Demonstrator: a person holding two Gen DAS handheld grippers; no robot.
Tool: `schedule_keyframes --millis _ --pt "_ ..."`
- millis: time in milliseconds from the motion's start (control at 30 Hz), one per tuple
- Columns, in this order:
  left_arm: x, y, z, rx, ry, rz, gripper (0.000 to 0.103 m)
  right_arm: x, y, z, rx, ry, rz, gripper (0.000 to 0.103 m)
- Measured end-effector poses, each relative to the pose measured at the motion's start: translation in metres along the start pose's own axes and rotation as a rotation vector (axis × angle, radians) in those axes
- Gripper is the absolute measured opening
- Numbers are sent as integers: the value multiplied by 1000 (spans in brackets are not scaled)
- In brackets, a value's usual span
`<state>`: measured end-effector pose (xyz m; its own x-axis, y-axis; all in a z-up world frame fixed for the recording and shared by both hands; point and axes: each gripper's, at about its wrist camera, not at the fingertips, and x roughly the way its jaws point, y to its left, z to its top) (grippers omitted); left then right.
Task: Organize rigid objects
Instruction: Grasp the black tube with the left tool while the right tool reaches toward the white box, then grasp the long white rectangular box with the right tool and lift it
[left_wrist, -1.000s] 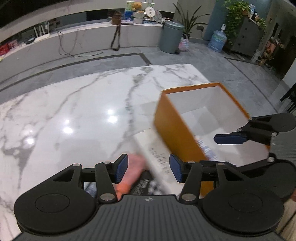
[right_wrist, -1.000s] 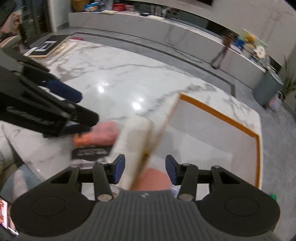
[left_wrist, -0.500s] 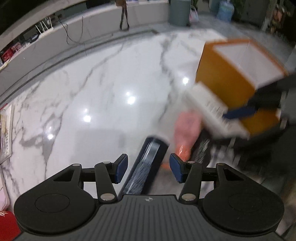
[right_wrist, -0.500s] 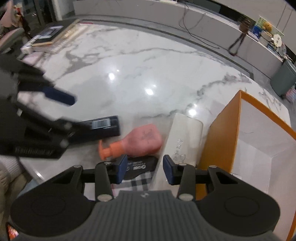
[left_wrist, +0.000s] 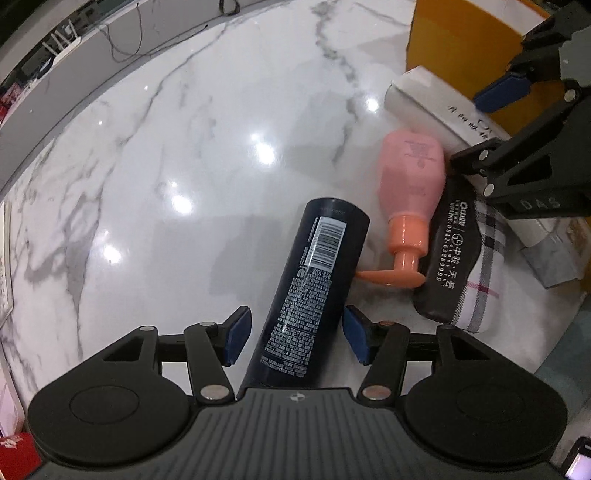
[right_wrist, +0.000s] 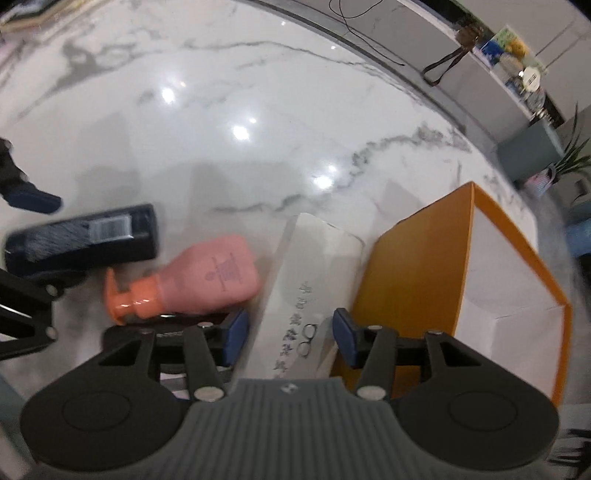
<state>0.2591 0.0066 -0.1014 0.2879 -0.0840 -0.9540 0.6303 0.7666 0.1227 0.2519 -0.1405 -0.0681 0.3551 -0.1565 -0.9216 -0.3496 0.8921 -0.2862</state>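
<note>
On the marble worktop (left_wrist: 155, 155), the left gripper (left_wrist: 293, 334) straddles the dark bottle (left_wrist: 314, 284), spread, while the right gripper (right_wrist: 286, 338) straddles the white box (right_wrist: 306, 295), also spread.

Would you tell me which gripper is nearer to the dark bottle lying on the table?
Left. The left gripper straddles the dark bottle, fingers open on either side; the right gripper sits over the white box.
</note>
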Motion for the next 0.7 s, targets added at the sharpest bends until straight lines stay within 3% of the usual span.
schedule_keyframes --millis 200,400,433,467,533,633,700 --pt "2 -2 -1 -8 24 39 68 5 12 -4 -62 14 -68 58" --pt "0 0 -3 -73 61 30 55 -2 13 -10 -46 2 -56 52" --pt "0 2 -4 -99 70 30 54 -6 15 -11 -48 -10 -57 46" --pt "0 5 -5 -129 82 28 53 -10 17 -13 -53 -26 -53 26" --pt "1 13 -7 -196 109 23 51 -24 24 -12 -75 -67 -30 0" --pt "0 21 -11 -251 135 8 49 -24 31 -9 -42 2 62 0" --pt "1 23 -13 -263 143 3 48 -22 35 -11 -47 12 64 0"
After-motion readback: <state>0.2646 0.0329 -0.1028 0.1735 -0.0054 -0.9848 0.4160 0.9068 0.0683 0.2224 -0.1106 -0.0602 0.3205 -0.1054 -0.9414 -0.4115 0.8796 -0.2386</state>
